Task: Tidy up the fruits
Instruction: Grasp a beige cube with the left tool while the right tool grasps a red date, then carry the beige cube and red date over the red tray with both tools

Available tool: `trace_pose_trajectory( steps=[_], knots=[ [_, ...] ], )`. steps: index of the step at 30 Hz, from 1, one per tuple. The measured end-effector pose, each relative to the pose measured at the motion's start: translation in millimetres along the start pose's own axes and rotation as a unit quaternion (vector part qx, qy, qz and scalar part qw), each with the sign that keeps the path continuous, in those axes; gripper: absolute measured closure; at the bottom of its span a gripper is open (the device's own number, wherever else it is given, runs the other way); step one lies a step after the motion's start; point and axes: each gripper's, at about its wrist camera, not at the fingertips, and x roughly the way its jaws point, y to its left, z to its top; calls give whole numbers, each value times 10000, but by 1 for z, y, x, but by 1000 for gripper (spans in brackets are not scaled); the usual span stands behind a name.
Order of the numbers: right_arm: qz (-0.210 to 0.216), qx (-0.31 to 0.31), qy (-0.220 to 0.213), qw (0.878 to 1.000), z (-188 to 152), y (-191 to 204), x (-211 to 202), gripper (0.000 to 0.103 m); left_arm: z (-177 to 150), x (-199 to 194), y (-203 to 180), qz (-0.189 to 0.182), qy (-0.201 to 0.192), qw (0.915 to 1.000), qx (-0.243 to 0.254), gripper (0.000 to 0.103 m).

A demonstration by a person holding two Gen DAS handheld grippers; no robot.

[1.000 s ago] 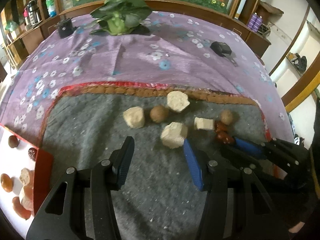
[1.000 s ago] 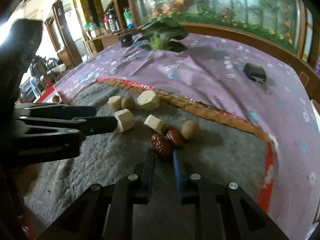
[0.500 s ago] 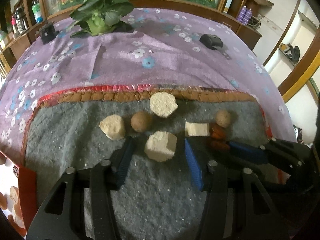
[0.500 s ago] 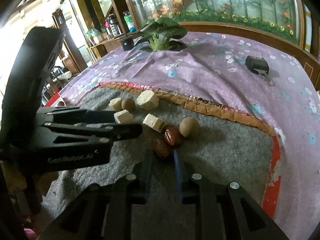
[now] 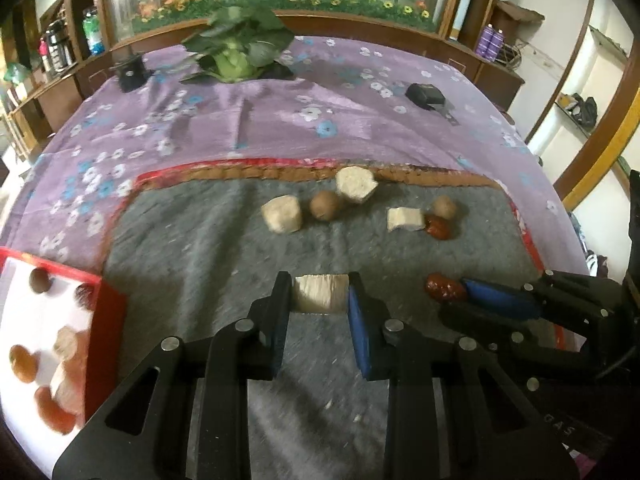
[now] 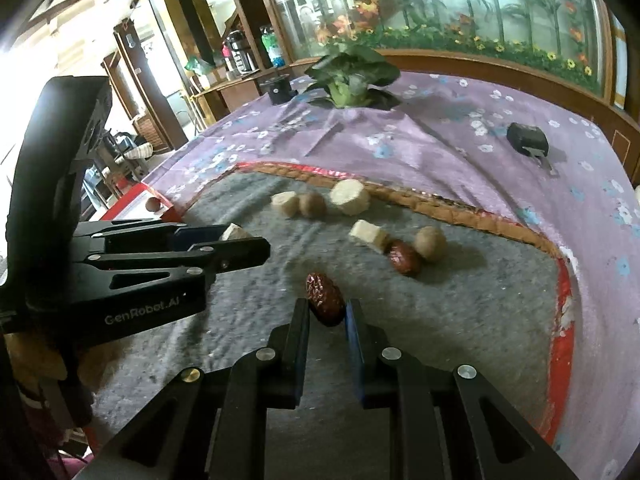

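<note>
A: Item one, left claw (image 5: 320, 300): jaws closing on a pale cut chunk (image 5: 319, 298), which sits between the pads just above the grey mat (image 5: 200, 248). Item two, right claw (image 6: 327, 312): pressed together on a red date (image 6: 325, 299).

B: Handling note?

A: Judgement: hold both grips firm and level, carry each piece over the red rim to the white tray (image 5: 108, 312) at the left, and let go only low over its bare floor.

B: Appearance of stock?

A: Chunk: cream, fibrous, flat-cut faces. Date: dark red, wrinkled, glossy. Remaining on mat: three pale chunks, two brown round fruits, one more date (image 5: 438, 227), loosely grouped near the far border.
</note>
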Motion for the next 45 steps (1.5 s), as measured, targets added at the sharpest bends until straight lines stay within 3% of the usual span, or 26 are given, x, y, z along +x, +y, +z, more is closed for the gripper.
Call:
trace_pose_trajectory(
  steps=[10, 23, 36, 40, 45],
  knots=[
    [232, -293, -26, 9993, 4, 51, 0, 85, -18, -42, 27, 238, -242, 9993, -141, 77],
    [573, -885, -43, 9944, 28, 130, 15, 86, -47, -101, 111, 837, -635, 9912, -808, 77],
    [879, -1315, 171, 9873, 58, 191, 67, 86, -87, -122, 176, 1196, -568, 9813, -1397, 76],
    [783, -1375, 245, 9871, 66, 192, 76, 86, -93, -115, 187, 1175, -476, 9797, -1551, 76],
    [598, -1196, 237, 9907, 67, 157, 59, 84, -92, -113, 190, 1121, -507, 9800, -1567, 76]
  ],
)
